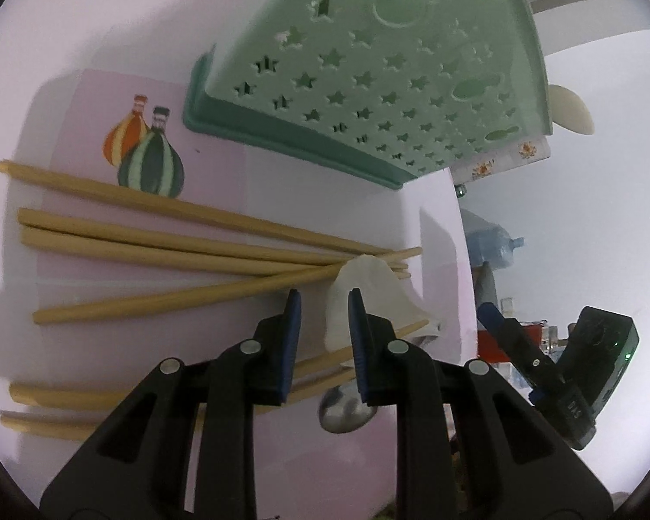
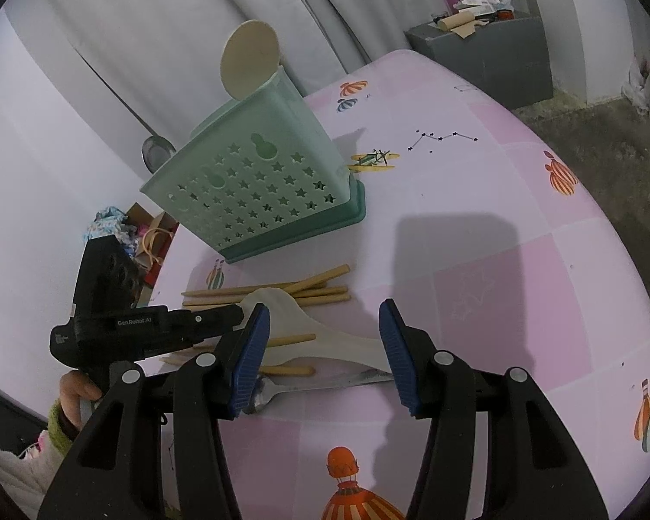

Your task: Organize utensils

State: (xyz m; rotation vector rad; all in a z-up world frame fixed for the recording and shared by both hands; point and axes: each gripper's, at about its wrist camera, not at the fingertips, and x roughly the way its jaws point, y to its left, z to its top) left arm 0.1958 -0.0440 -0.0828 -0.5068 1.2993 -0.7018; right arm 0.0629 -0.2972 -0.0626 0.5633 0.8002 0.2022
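Several wooden chopsticks (image 1: 173, 251) (image 2: 281, 292) lie scattered on the pink tablecloth in front of a green star-holed caddy (image 1: 368, 86) (image 2: 260, 190). A white spoon (image 1: 385, 299) (image 2: 325, 340) lies across them, beside a metal spoon (image 1: 346, 407) (image 2: 307, 383). My left gripper (image 1: 325, 294) has its blue pads drawn close around the white spoon's broad end, with chopsticks running underneath. Its black body (image 2: 143, 329) reaches in from the left in the right wrist view. My right gripper (image 2: 324, 307) hovers open above the white spoon's handle, holding nothing.
The caddy holds a beige round paddle (image 2: 250, 58) and a metal ladle (image 2: 156, 151). A person's hand (image 2: 78, 390) grips the left tool. The table edge (image 2: 169, 251) drops to floor clutter on the left. A grey box (image 2: 485, 52) stands behind the table.
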